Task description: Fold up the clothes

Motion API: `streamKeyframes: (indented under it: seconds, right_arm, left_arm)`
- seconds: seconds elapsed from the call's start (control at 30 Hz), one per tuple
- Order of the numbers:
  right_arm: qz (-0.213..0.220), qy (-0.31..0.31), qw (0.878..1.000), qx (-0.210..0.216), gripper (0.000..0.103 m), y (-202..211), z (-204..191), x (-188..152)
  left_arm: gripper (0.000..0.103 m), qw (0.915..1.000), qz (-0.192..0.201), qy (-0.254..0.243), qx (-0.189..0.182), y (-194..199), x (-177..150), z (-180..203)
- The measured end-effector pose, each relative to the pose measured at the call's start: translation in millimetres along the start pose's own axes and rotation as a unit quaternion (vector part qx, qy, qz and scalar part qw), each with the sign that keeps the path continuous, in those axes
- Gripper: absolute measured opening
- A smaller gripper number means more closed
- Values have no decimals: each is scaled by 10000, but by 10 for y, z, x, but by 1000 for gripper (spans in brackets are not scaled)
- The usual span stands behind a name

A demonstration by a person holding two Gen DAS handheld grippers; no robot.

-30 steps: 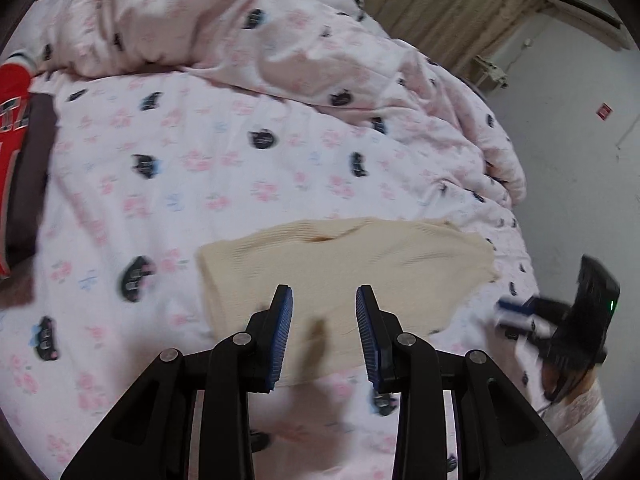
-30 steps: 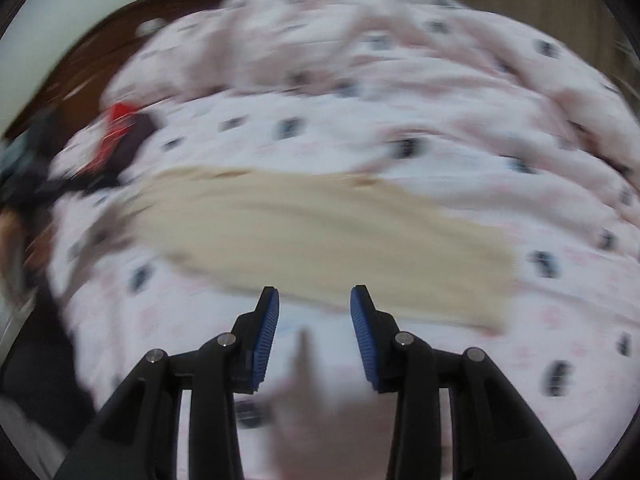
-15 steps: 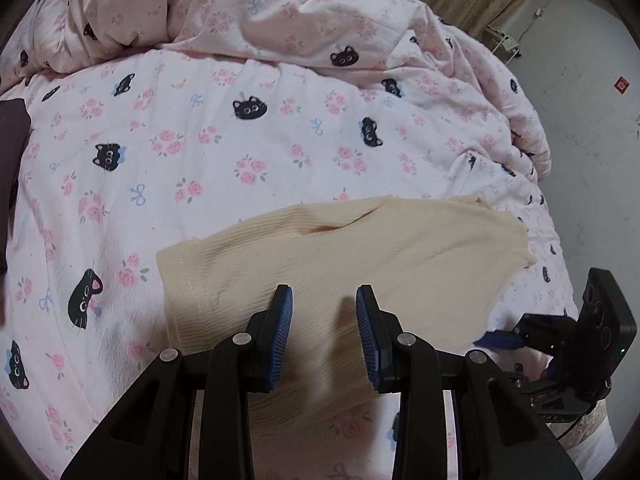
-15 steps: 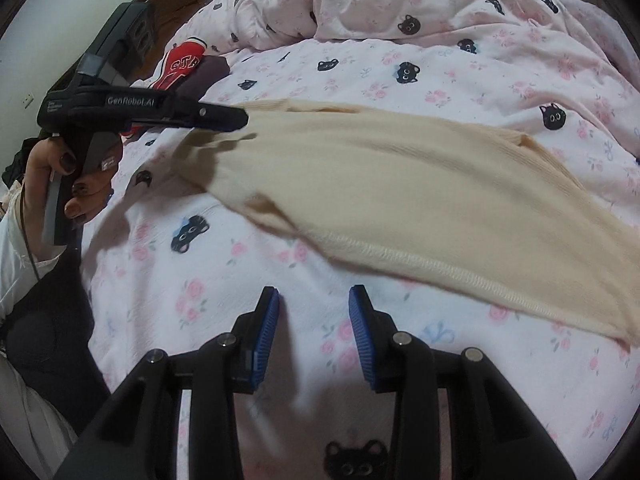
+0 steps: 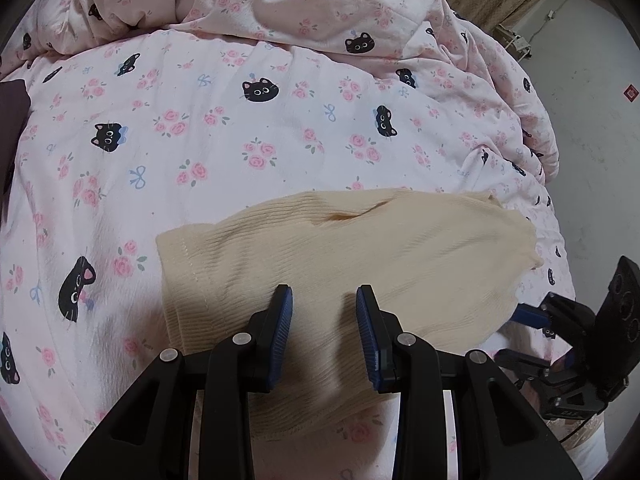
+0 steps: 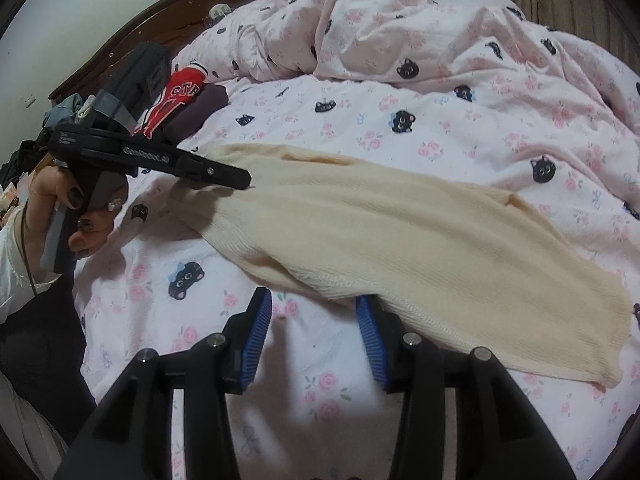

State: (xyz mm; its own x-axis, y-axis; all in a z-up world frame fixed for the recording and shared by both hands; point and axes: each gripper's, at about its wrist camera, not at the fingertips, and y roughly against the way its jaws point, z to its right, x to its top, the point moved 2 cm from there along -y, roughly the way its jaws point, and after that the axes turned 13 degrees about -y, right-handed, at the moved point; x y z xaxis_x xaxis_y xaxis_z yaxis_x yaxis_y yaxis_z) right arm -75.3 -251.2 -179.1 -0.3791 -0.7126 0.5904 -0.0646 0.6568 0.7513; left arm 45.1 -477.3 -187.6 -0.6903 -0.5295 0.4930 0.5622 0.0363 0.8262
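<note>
A cream ribbed knit garment lies flat on a pink bedsheet with black cat faces. My left gripper is open and hovers just over the garment's near part, nothing between its pads. In the right wrist view the same garment stretches across the bed. My right gripper is open at the garment's near hem, its right finger at the hem edge. The left gripper shows there at the garment's far left end.
A bunched pink duvet fills the back of the bed. A red jersey and dark clothes lie by the dark wooden headboard. The right gripper's body shows at the bed's right edge, by a white wall.
Both grippers have moved in closer to the cream garment. The right gripper has come up to its near hem. Both stayed open.
</note>
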Motion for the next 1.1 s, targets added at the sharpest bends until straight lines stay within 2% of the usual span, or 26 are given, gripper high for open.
streamKeyframes:
  seconds: [0.1, 0.27, 0.43, 0.5, 0.57, 0.67, 0.97, 1.1]
  right_arm:
    - [92, -117, 9999, 50, 49, 21, 43, 33]
    - [-145, -150, 9997, 158, 49, -81, 40, 22]
    - [-173, -74, 9997, 128, 49, -156, 25, 6]
    - [-165, 21, 9998, 107, 50, -208, 1, 27]
    - [-158, 179, 9997, 80, 56, -251, -43, 46]
    - [-172, 365, 9992, 48, 58, -300, -73, 75]
    - [-636, 236, 9920, 1065, 59, -167, -46, 32]
    - [-639, 89, 9939, 894, 59, -280, 33, 33]
  left_arm:
    - [29, 10000, -8, -20, 22, -8, -8, 4]
    - [29, 10000, -25, 4, 18, -29, -25, -2]
    - [29, 10000, -39, 19, 25, -46, -31, 1]
    - [29, 10000, -46, 20, 36, -54, -32, 1]
    - [29, 10000, -50, 33, 35, -59, -34, -4]
    - [29, 10000, -50, 44, 22, -56, -41, -10]
    - [29, 9999, -78, 124, -29, -66, -48, -34]
    - [29, 9999, -86, 119, -19, -72, -48, -33]
